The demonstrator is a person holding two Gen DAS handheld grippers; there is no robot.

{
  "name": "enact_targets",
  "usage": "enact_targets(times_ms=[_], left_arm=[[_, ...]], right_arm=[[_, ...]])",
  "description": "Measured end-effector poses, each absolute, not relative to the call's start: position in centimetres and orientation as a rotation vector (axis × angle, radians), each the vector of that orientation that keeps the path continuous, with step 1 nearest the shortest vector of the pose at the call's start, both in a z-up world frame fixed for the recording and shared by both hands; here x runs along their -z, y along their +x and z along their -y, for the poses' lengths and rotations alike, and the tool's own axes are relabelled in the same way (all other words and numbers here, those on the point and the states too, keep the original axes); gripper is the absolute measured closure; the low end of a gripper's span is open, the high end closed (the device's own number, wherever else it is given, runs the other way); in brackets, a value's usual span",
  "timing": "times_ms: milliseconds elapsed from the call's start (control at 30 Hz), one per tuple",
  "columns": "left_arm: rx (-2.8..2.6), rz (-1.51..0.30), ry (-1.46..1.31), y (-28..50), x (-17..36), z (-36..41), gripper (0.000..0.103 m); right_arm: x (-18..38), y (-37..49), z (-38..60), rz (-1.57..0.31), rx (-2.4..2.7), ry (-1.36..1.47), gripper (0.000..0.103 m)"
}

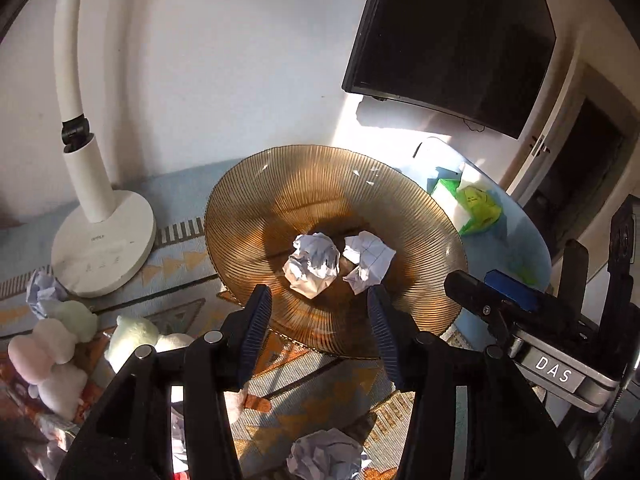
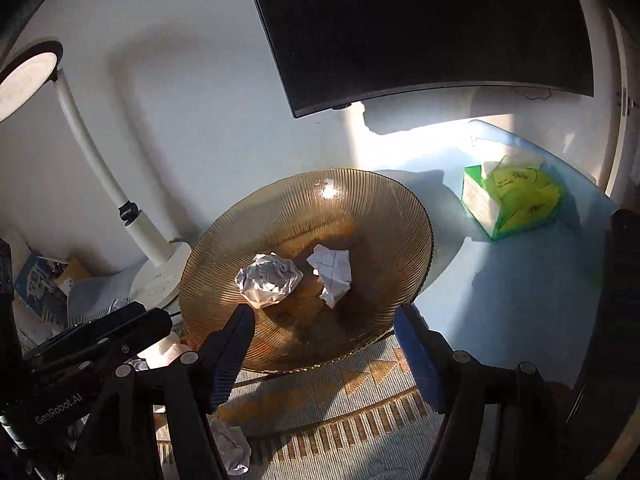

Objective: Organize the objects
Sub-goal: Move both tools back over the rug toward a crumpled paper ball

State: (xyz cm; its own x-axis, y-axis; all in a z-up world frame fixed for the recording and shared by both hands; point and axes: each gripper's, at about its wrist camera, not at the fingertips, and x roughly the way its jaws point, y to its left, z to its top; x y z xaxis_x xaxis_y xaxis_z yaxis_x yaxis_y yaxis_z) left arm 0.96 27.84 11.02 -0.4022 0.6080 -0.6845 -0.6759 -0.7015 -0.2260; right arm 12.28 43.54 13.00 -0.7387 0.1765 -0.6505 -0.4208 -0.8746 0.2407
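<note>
Two crumpled paper balls lie side by side in the middle of an amber ribbed glass bowl (image 1: 280,184): the rounder paper ball (image 1: 311,265) on the left and the flatter, ruled paper ball (image 1: 368,261) just beside it on the right, close enough that they nearly touch. The bowl stands on the worktop (image 2: 520,300), partly on a patterned woven mat (image 2: 340,408) and partly on the bare light-blue surface.

The left tool (image 1: 320,320) hangs over the near rim of the bowl, its blue-padded jaws parted and nothing between them; the two paper balls sit just beyond its tips. The right tool (image 2: 324,344) is also released, its jaws spread wider, empty, the left tip close to the rounder ball and the right one out by the bowl's edge. Each tool shows at the edge of the other's view.

A white desk lamp (image 1: 100,240) stands left of the bowl, against the wall. A green tissue box (image 2: 512,200) sits well apart to the right. Another crumpled paper (image 1: 324,456) lies on the mat in front of the bowl, and soft pastel plush toys (image 1: 56,344) are heaped near the lamp base. A dark screen (image 2: 420,28) hangs on the wall above.
</note>
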Motion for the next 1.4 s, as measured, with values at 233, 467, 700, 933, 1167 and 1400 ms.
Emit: enact_targets(times_ms=[233, 467, 700, 933, 1167, 1400], left_arm=[[-2.257, -0.035, -0.832, 7.3, -15.2, -19.0, 0.023], [-2.571, 0.050, -0.797, 10.9, -14.8, -5.4, 0.012], [-2.843, -0.002, -1.057, 7.6, -6.3, 3.4, 0.012], [-2.751, 0.029, -1.165, 6.2, -3.1, 4.0, 0.012], [-2.676, -0.097, -1.038, 8.1, -4.5, 0.8, 0.012], [-2.550, -0.038, -0.996, 6.3, -5.6, -2.8, 0.011]], right_arm=[[-13.2, 16.7, -37.3, -0.464, -2.704, -0.931, 0.016], [-7.8, 17.0, -33.9, -0.401, -2.713, -1.007, 0.016], [-5.7, 16.2, -32.6, -0.327, -2.729, -1.030, 0.016], [-4.3, 15.3, -33.4, -0.376, -2.657, -1.129, 0.014], [-4.2, 14.3, -33.4, -0.378, -2.639, -1.192, 0.014], [-3.8, 12.4, -33.3, -0.429, -2.653, -1.264, 0.014]])
